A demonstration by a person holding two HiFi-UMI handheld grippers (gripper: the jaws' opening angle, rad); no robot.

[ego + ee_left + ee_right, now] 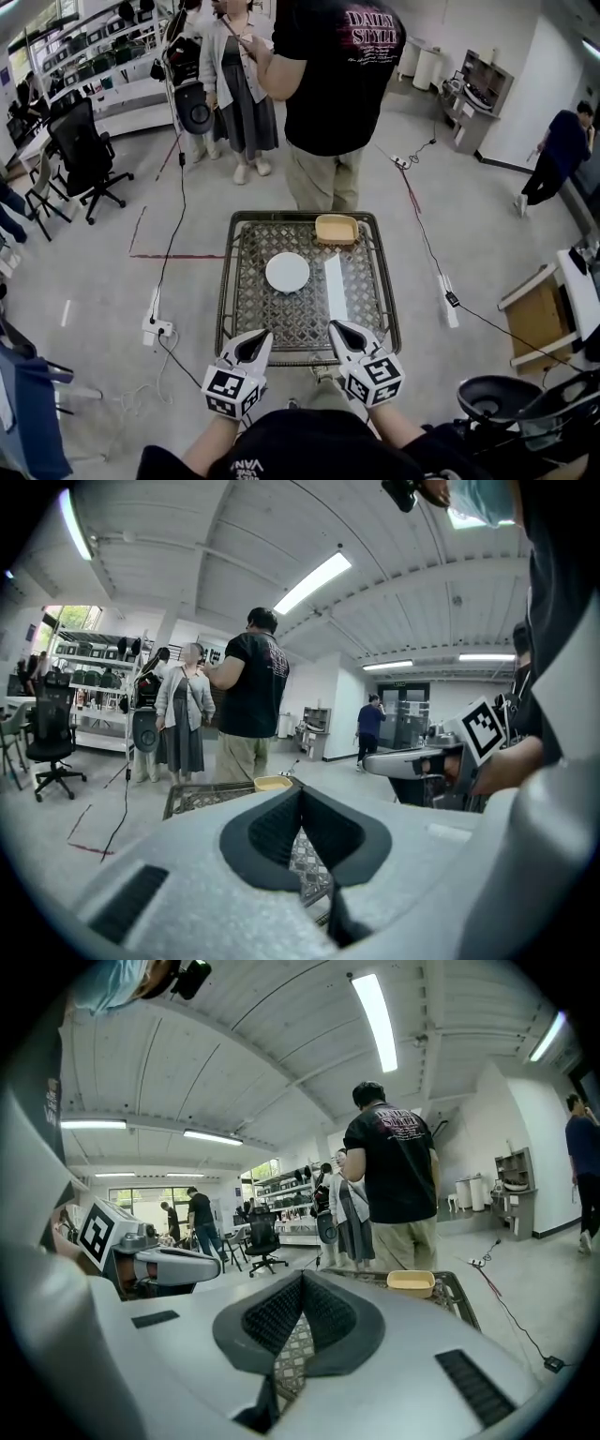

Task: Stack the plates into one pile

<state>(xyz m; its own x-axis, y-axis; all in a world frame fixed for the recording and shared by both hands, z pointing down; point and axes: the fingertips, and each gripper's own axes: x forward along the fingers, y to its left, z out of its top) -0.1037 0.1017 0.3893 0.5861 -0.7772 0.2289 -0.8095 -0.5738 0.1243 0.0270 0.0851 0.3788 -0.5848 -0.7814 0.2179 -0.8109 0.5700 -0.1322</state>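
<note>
Round white plate [287, 272], square tan plate [337, 228] sit on lattice table [249, 311]; left gripper [261, 336], right gripper [337, 327] jaws clenched.

Left tool [263, 337] and right tool [336, 328] are both light grey shells with dark ribbed pads [272, 832], each with a black-and-white marker cube [232, 389]. Person's wearing a black top [281, 450] with white lettering.

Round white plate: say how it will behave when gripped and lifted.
The round white plate looks rigid and smooth, so probably slippery. It lies flat on the table, so its low rim is likely hard to catch.
</note>
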